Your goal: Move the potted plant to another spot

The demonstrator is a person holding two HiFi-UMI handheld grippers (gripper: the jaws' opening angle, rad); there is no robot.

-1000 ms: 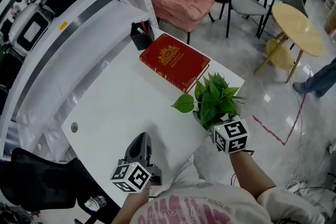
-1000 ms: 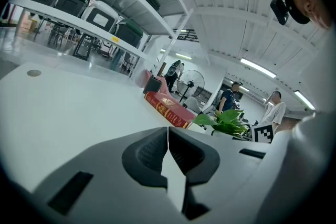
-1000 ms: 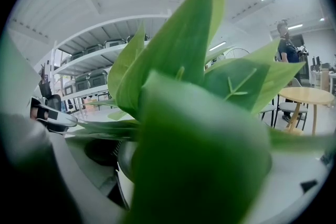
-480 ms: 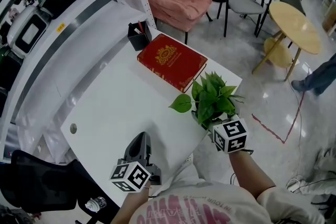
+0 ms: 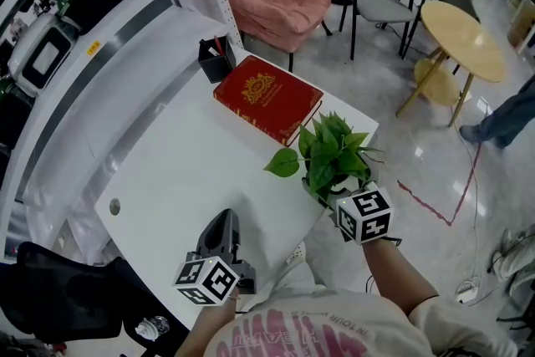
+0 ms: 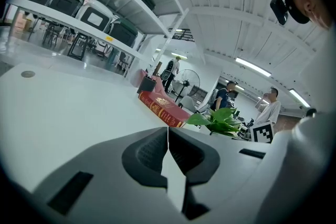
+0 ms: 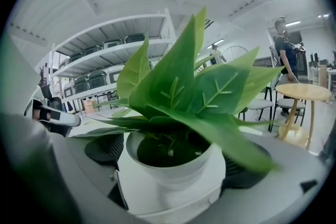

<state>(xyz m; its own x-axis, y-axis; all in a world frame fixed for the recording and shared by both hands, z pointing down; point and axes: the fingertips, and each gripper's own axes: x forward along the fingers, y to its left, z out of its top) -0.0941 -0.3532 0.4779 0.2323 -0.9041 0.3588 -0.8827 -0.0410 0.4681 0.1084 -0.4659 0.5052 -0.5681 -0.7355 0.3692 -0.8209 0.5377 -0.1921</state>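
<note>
Between the right gripper's (image 7: 169,178) jaws sits the potted plant (image 5: 328,156), pinched by its white pot at the table's (image 5: 184,163) near right edge, beside the red book (image 5: 267,96). The left gripper (image 6: 168,136) is pressed together, empty. The grasp looks done; the carry and the set-down remain.

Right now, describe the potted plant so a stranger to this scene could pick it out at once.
Find the white desk below the shelves, then the big red book at its far end. Just this side of the book, at the desk's right edge, is the potted plant, clamped in the right gripper. It alone is green and leafy, in a small white pot.
</note>
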